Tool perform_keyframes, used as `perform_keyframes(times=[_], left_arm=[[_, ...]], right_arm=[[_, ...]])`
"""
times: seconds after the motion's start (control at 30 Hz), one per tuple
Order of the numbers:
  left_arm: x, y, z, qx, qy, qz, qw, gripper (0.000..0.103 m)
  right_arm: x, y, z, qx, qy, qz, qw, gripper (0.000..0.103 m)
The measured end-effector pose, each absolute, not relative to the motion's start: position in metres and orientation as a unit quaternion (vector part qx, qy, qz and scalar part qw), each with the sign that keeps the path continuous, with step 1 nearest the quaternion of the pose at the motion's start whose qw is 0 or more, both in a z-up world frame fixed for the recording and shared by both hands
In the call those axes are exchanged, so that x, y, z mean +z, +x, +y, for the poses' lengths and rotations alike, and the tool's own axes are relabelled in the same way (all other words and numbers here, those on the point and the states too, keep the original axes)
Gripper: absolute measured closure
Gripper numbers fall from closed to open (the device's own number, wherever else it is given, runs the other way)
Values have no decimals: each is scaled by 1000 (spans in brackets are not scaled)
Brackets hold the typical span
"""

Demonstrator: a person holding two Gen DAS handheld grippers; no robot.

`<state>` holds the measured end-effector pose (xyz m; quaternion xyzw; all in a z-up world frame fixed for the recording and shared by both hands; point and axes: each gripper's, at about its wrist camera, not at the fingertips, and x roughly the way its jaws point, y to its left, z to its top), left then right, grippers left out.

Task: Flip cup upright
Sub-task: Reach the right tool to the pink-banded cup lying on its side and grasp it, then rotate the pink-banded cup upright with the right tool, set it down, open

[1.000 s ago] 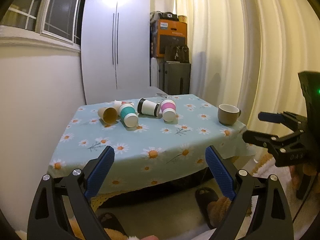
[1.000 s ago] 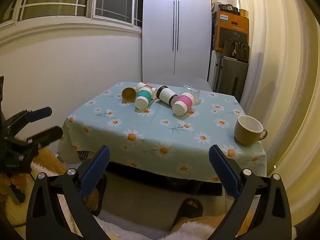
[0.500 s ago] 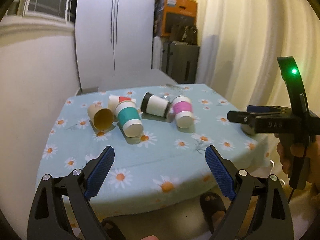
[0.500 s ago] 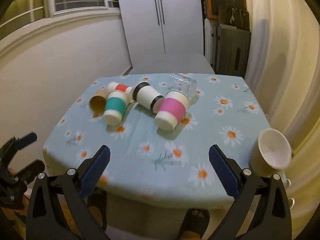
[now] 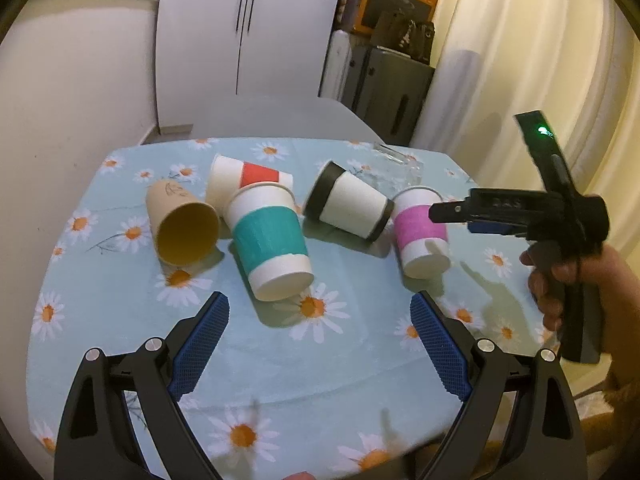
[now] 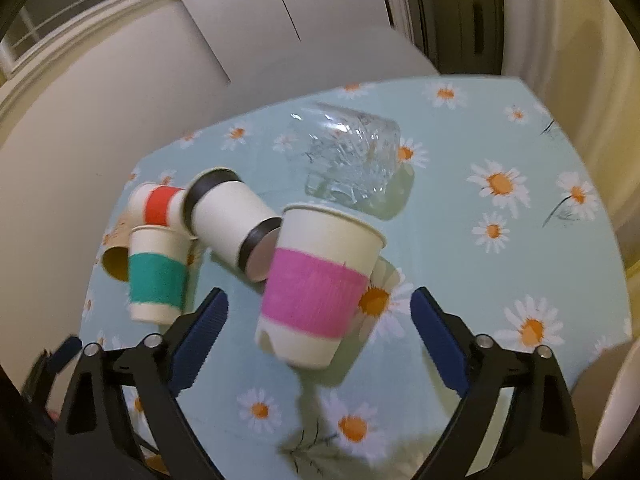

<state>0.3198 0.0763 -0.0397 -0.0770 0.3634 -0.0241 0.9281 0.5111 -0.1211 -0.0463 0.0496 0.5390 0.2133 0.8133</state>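
Several paper cups lie on their sides on the daisy tablecloth (image 5: pixel 120 308). A teal-banded cup (image 5: pixel 272 240) lies just beyond my open, empty left gripper (image 5: pixel 320 344). A pink-banded cup (image 6: pixel 316 288) lies just beyond my open, empty right gripper (image 6: pixel 320 336); it also shows in the left wrist view (image 5: pixel 420 232). A black-rimmed cup (image 5: pixel 348 206), a red-banded cup (image 5: pixel 248 180) and a brown cup (image 5: pixel 182 224) lie beside them. The right gripper (image 5: pixel 452 216) hovers near the pink cup.
A clear glass (image 6: pixel 352 156) lies on its side behind the pink cup. A ceramic mug's rim (image 6: pixel 616 408) shows at the right table edge. A white wardrobe (image 5: pixel 248 28), boxes and a curtain (image 5: pixel 540 60) stand behind the table.
Both grippers have moved in over the table, closer to the cups. The right gripper now faces the pink cup, the left the teal one. Both stay open.
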Motion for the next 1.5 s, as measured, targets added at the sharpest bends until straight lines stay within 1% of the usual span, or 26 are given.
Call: perform_keyframes(times=[0.07,0.1,0.13,0.2,0.27,0.3,0.47,0.63,0.87,1.0,1.13,1.33,1.5], left_arm=[[-43,320,80,-24,-77,360,930,13],[-46,323,83,-30,-81,369,926,13],[-47,325,84,-33,-84,373,923,13],[-48,324,87,-32,-86,371,924,13],[-47,323,88,-34,-87,370,924,13],[-47,322,87,-38,-87,373,923,13],[-47,316,89,-43,-86,380,920,13],[-40,304,91,-45,-93,377,920,13],[-34,285,93,-42,-106,378,919,13],[-28,275,100,-27,-128,370,920,13],[-27,263,106,-19,-134,370,919,13],[-28,247,117,-2,-136,369,920,13],[-31,252,120,-1,-149,372,916,13]], right_arm=[[-56,521,-120,206,55,554,805,21],[-60,525,-119,209,60,560,799,26],[-63,527,-118,210,62,565,796,29],[-67,530,-115,213,69,575,787,31],[-68,529,-111,211,61,580,784,36],[-67,528,-111,207,59,579,786,37],[-56,513,-107,214,53,584,781,37],[-30,477,-105,240,44,583,775,37],[-14,431,-90,274,34,589,759,37],[-19,411,-76,282,21,596,751,37],[-35,400,-60,275,14,611,743,37],[-64,406,-43,263,9,627,733,37],[-68,404,-39,261,9,631,730,36]])
